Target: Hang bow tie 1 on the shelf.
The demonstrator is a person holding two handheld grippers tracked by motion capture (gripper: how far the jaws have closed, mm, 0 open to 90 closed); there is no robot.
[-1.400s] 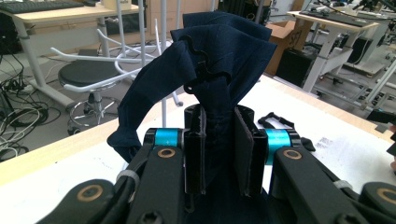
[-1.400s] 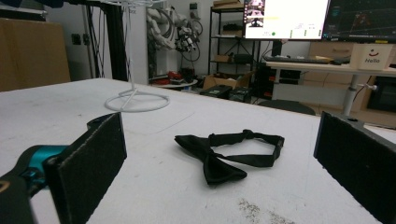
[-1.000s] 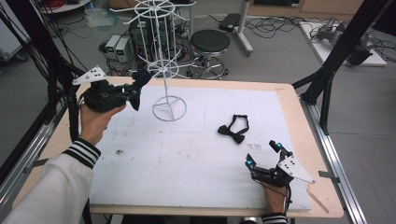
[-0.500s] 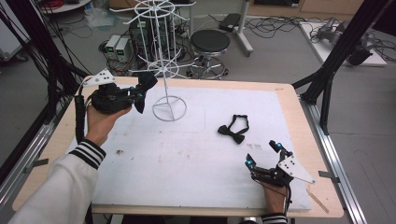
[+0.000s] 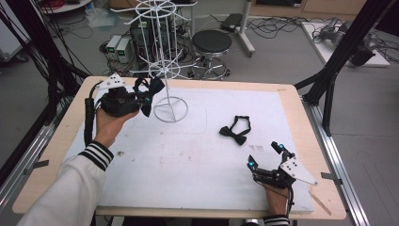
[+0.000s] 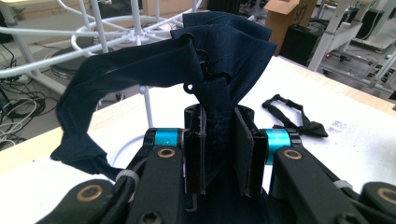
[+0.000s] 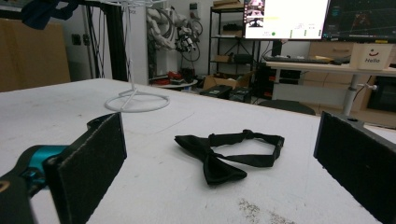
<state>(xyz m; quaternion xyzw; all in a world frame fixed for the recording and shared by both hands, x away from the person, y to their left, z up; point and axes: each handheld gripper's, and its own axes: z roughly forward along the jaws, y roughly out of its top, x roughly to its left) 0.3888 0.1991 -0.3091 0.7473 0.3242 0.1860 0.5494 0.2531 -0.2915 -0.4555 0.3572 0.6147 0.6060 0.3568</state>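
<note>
Left gripper (image 5: 143, 96), upper left of the high view: fingers (image 6: 196, 154) closed on a navy bow tie (image 6: 187, 60), pinching its middle, strap looping up beside the white wire rack (image 5: 162, 70). Right gripper (image 5: 266, 157), lower right: fingers (image 7: 93, 163) spread wide, holding nothing, resting on the white worktop (image 5: 188, 160). A black bow tie (image 5: 235, 132) lies flat at centre right, just ahead of them. Compared with one second earlier, the left gripper sits lower and closer to the rack base; the right gripper is unmoved.
</note>
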